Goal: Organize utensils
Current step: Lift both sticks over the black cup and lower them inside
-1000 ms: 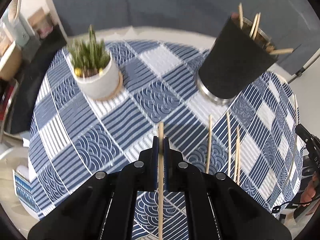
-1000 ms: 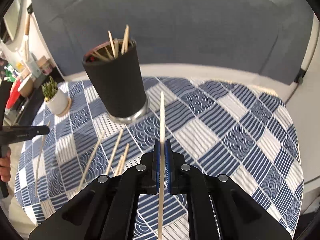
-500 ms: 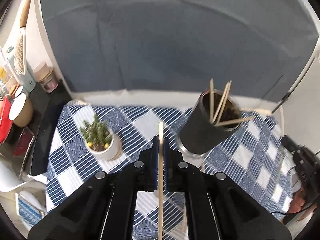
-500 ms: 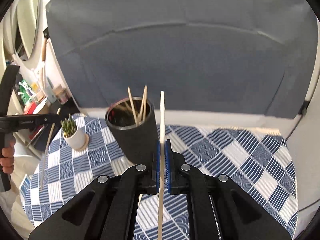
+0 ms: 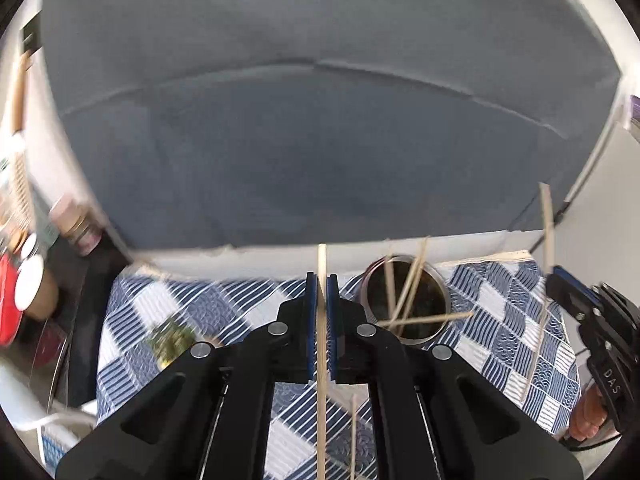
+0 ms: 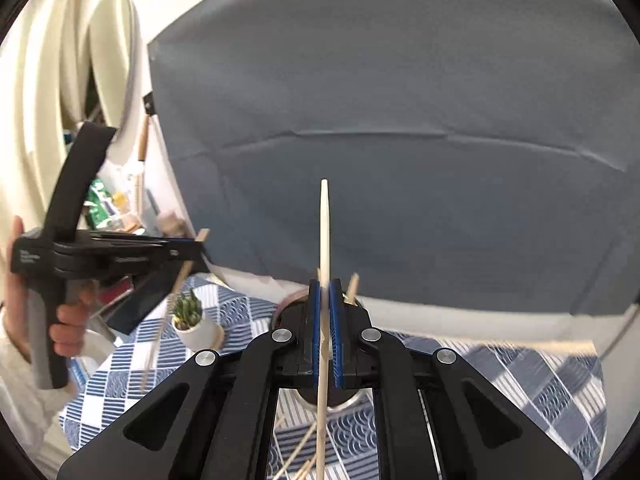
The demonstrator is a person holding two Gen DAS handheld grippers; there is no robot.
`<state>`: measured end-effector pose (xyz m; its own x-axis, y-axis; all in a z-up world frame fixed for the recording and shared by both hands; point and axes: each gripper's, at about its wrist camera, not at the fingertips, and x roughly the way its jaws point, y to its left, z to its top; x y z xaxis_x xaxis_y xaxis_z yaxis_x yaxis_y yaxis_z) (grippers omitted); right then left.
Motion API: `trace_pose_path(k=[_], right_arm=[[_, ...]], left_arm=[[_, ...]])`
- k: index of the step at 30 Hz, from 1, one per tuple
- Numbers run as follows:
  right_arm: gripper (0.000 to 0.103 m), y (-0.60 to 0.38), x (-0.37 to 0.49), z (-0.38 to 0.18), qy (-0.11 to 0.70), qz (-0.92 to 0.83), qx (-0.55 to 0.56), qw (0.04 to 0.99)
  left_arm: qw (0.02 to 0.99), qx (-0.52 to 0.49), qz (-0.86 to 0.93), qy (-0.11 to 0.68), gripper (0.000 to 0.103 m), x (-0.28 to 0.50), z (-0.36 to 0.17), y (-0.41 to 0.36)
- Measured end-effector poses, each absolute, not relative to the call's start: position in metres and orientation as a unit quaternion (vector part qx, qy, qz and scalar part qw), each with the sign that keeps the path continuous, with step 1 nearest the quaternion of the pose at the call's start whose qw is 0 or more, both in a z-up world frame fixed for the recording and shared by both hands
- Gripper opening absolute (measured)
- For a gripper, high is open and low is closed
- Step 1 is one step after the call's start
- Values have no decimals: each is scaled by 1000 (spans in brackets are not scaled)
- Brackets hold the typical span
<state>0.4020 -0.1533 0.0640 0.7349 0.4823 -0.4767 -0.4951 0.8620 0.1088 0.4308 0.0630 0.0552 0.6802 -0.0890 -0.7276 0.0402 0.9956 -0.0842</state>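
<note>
Checked-cloth bench (image 5: 520, 320), black cup (image 5: 404, 304) holding chopsticks. Left gripper (image 5: 321, 280) jaws clamp chopstick (image 5: 321, 360); right gripper (image 6: 325, 292) jaws clamp another chopstick (image 6: 325, 232).

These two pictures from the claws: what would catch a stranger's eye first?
Each black claw pinches one thin wooden stick upright: the left claw holds a stick, the right claw another stick. Below them a blue-and-white checked tablecloth carries a dark cup bristling with more sticks, and a small potted plant stands at the left.
</note>
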Motion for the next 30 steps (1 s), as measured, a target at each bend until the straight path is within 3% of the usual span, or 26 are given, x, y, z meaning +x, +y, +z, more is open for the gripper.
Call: trace_pose_path(k=[9,17,30], right_arm=[[5,-149,451,70,234,345,-8,909],[5,-153,495,71,216,396,30,892],[5,-140,524,29,211,400,55,890]], left_arm=[[927,-56,-53,366,5,465,64,43],[947,-126,-75,286,5,474,77,43],[967,-135,-96,196,5,487,53,35]])
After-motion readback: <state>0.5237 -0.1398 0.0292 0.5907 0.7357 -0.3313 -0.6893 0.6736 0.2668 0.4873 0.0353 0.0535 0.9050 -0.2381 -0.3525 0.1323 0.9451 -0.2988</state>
